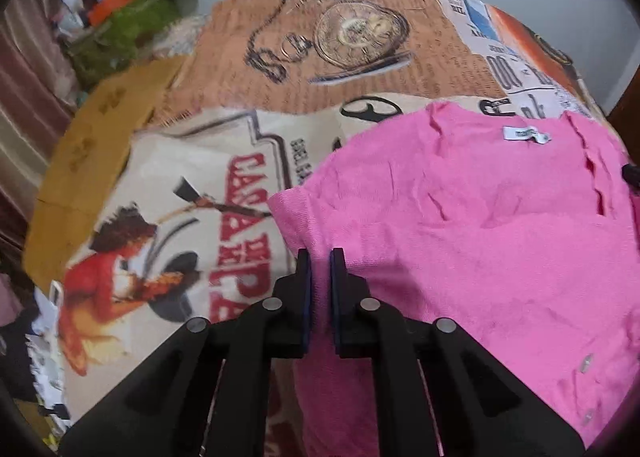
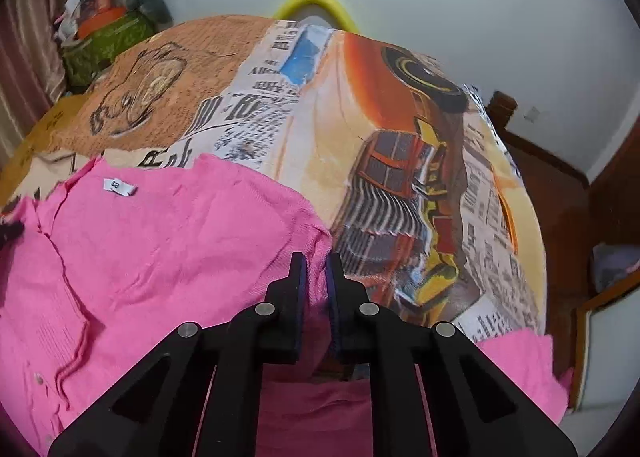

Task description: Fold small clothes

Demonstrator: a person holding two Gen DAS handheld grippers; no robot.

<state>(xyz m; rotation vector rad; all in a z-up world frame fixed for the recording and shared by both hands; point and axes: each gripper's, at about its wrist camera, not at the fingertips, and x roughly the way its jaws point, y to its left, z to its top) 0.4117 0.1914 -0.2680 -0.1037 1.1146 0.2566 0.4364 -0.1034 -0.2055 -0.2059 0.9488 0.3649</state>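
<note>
Now, left gripper [image 1: 320, 257]: nearly closed, pink fabric pinched between its blue pads; it grips the cardigan [image 1: 480, 225] at the ribbed cuff of one sleeve, at the garment's left edge in the left view.
Right gripper [image 2: 316, 261]: nearly closed too, clamped on pink fabric at the cardigan's [image 2: 160, 249] other sleeve edge, on the garment's right side in the right view.
Cardigan: pink knit, lying spread and rumpled on the worktop, inside of the back showing, white label [image 1: 526, 134] near the neck at the far edge; the front opening runs down one side with small pale buttons [image 2: 39, 378] along it.
Label, right view: white tag [image 2: 119, 186] at the far edge, left of centre.
Loose end: a further pink flap [image 2: 520, 369] lies at the near right, beside the right gripper's body.
Worktop: covered by a printed cloth [image 1: 328, 57] with a pocket watch, newsprint, red lettering and a figure; in the right view the cloth [image 2: 400, 161] shows an orange vintage car.
Left of cloth: a plain yellowish patch [image 1: 88, 161] of surface.
Beyond: a yellow curved bar [image 2: 316, 3] behind the far edge, against a pale wall.
Far left: a blurred pile of clutter [image 1: 120, 13] next to a striped curtain [image 1: 28, 77].
Right: dark wooden furniture [image 2: 560, 209].
In the way: nothing lies on top of the cardigan.
</note>
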